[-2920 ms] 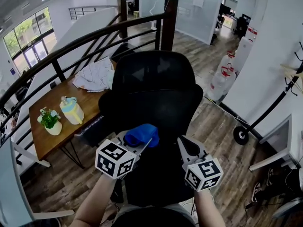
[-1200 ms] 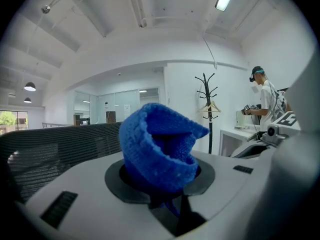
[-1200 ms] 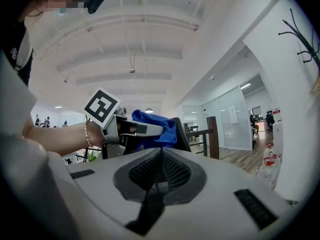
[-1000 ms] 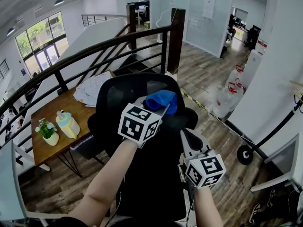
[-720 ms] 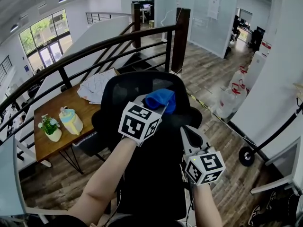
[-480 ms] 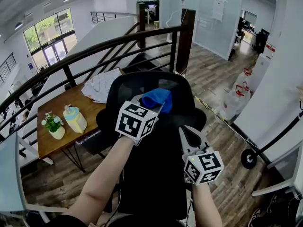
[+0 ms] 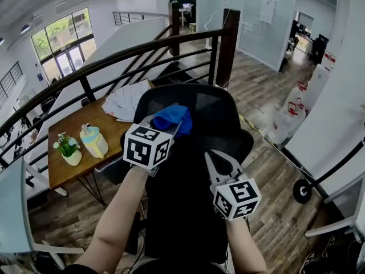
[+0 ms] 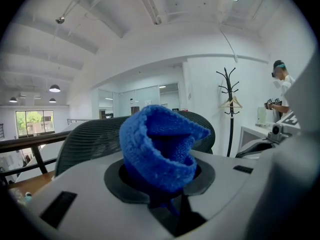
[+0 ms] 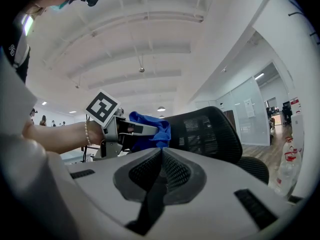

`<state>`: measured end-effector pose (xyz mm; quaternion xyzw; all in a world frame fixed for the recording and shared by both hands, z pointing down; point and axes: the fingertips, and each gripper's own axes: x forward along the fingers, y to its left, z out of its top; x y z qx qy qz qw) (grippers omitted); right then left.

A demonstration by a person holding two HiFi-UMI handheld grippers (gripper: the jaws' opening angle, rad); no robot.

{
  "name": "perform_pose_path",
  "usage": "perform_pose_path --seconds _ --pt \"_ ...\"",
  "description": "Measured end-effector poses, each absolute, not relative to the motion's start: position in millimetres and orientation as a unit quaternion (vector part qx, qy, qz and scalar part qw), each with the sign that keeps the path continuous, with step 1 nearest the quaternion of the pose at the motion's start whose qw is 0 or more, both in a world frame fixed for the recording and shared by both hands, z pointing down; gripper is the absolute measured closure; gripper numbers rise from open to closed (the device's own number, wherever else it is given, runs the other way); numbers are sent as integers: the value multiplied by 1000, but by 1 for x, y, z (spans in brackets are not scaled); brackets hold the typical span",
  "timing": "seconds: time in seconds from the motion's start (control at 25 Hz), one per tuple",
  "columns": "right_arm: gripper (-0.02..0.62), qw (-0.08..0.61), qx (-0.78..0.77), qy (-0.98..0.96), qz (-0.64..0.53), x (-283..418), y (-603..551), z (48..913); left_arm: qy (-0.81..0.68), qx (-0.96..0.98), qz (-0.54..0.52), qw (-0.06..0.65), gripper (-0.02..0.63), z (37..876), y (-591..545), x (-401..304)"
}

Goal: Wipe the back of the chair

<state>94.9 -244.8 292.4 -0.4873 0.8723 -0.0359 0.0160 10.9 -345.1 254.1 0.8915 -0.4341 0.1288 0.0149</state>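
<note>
Cloth point(image 7: 171, 117), blue, sits clamped in my left gripper point(image 7: 163, 131) near the chair back point(image 7: 214, 110) top; my right gripper point(image 7: 219, 163) has jaws together, empty.

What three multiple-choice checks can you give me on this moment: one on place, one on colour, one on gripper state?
1. Where is the cloth?
A. on the wooden table
B. up by the top of the chair back
C. on the floor

2. What colour is the cloth?
A. blue
B. red
C. white

3. How do the jaws of the right gripper stand?
A. shut on the cloth
B. wide apart
C. together, nothing between them

Answers:
1 B: the head view shows it in the left gripper, raised in front of the upper mesh.
2 A: both gripper views show it blue.
3 C: the right gripper view shows its pads meeting with nothing in them.
</note>
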Motion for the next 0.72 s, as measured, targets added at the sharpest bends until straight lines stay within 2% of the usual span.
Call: perform_pose_path --seconds 0.72 --pt "566 -1 -439 898 -36 32 -242 293 -500 856 131 16 486 257 -329 -76"
